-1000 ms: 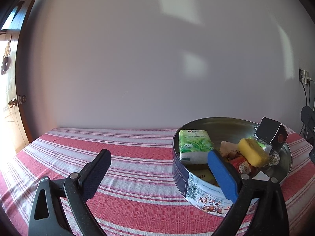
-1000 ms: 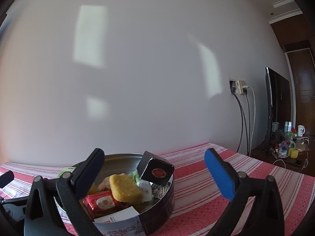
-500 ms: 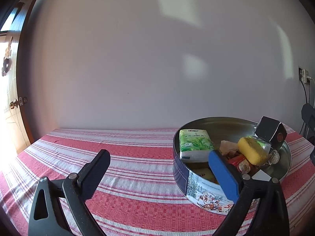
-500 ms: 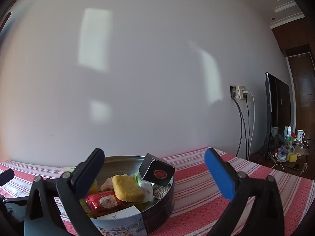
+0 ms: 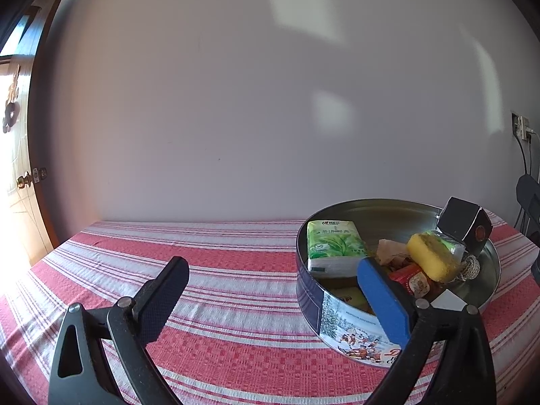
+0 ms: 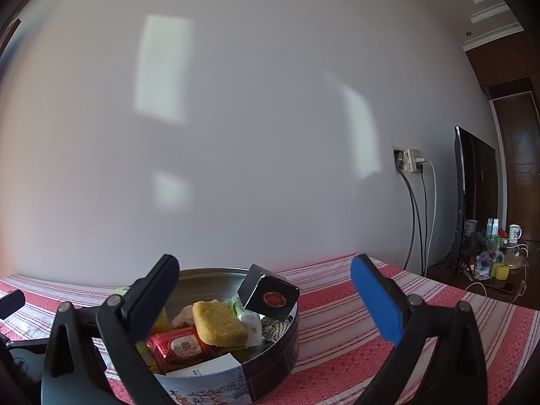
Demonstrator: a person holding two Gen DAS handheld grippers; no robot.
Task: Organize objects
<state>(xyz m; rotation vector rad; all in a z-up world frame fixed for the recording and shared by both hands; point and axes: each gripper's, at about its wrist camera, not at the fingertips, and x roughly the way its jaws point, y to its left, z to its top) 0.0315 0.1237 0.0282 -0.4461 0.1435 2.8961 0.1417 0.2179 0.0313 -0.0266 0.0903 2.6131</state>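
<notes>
A round metal tin (image 5: 341, 324) (image 6: 270, 368) with a winter picture on its wall stands on the red-striped tablecloth (image 5: 219, 270). Inside lie a green tissue pack (image 5: 334, 244), a yellow sponge (image 5: 430, 258) (image 6: 217, 320), a red packet (image 6: 177, 346), a black box (image 5: 464, 224) (image 6: 268, 295) leaning on the rim, and a knotted cord (image 5: 470, 266). My left gripper (image 5: 273, 298) is open, held low, left of the tin's near wall. My right gripper (image 6: 266, 298) is open and empty, in front of the tin.
A white wall rises close behind the table. A door with a brass knob (image 5: 25, 180) stands at the left. At the right are a wall socket with cables (image 6: 410, 162), a dark screen (image 6: 472, 199) and a cluttered low stand (image 6: 492, 260).
Both grippers have tilted slightly upward and drawn back a little; the tin sits lower in the right wrist view. Nothing was picked up or let go.
</notes>
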